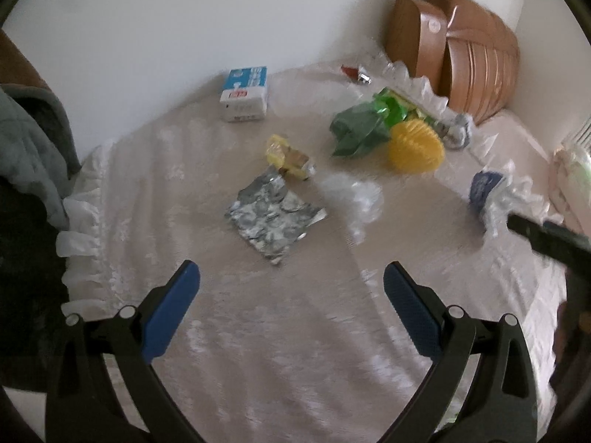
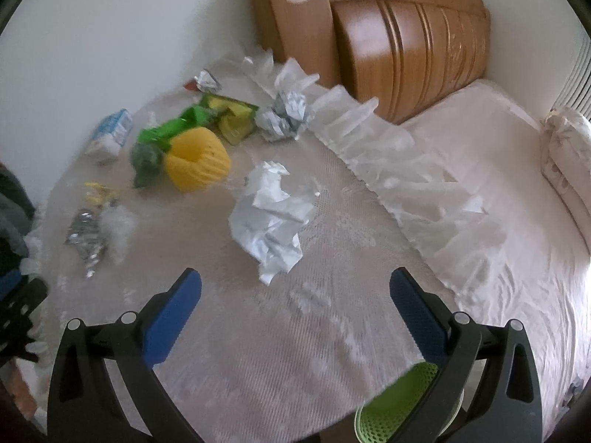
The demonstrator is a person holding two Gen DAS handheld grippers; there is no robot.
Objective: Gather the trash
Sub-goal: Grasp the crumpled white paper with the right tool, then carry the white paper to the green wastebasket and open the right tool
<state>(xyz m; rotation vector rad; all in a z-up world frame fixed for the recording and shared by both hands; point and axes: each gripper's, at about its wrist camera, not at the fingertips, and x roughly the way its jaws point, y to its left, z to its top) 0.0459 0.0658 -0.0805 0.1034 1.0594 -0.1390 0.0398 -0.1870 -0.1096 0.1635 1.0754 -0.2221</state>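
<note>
Trash lies on a round table with a white lace cloth (image 1: 258, 332). In the left wrist view a flat silver foil wrapper (image 1: 275, 214) lies just ahead of my open, empty left gripper (image 1: 291, 277). Beyond it are a yellow wrapper (image 1: 288, 157), clear plastic (image 1: 354, 195), a green wrapper (image 1: 358, 129) and a yellow foam net (image 1: 415, 149). In the right wrist view a crumpled white paper (image 2: 271, 217) lies just ahead of my open, empty right gripper (image 2: 295, 284). The yellow net (image 2: 197, 164), green wrapper (image 2: 166, 136) and a crumpled foil ball (image 2: 282, 116) lie further back.
A blue-and-white carton (image 1: 245, 94) stands at the far side of the table, by the wall. A wooden headboard (image 2: 399, 37) and a bed (image 2: 498, 203) are on the right. A green mesh basket (image 2: 399, 406) shows below the table edge. The right gripper's tip (image 1: 546, 238) enters the left wrist view.
</note>
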